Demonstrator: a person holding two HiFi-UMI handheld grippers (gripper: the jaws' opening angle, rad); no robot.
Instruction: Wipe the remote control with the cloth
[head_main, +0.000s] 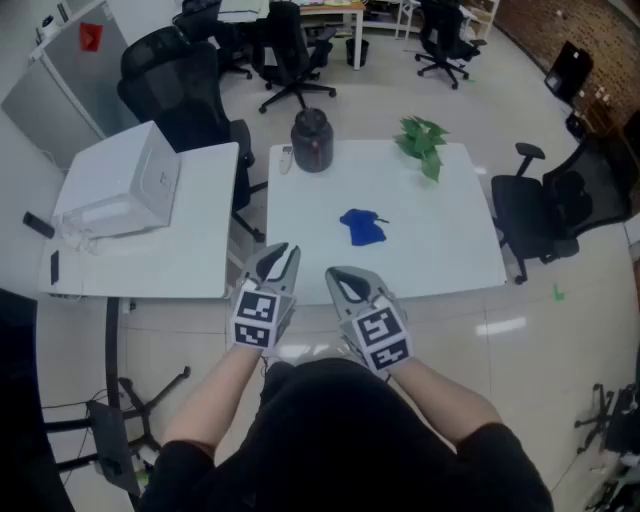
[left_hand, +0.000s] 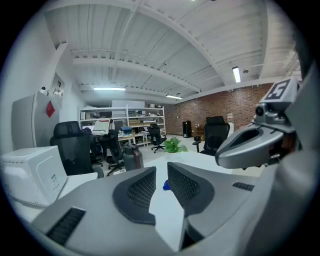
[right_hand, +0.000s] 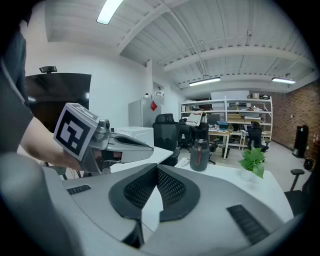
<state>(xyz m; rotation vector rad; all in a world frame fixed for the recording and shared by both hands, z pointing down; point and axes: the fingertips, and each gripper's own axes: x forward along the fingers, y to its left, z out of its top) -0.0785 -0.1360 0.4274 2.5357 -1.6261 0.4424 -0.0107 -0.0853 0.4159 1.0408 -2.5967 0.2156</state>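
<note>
Both grippers are hovering just short of the desk's (head_main: 440, 240) near edge, since no reach is under way. My left gripper (head_main: 276, 258) is holding its ribbed dark pads (left_hand: 142, 190) slightly apart on nothing, and my right gripper (head_main: 346, 282) is pressing its own together, empty. On the smooth white top, a rounded dark jug (head_main: 312, 140) is standing at the far left corner and a leafy plant (head_main: 422, 140) by the far edge. Crumpled and soft, the blue cloth (head_main: 362, 227) is lying near the middle, free for picking up. I am taking the slim pale thing beside the jug for the remote control (head_main: 286, 158), though I'm not certain.

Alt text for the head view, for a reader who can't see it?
Seen from above, a person holds the left gripper and right gripper side by side, both empty, at the near edge of a white table. A blue cloth lies mid-table; a dark jug and a green plant stand along the far edge.
</note>
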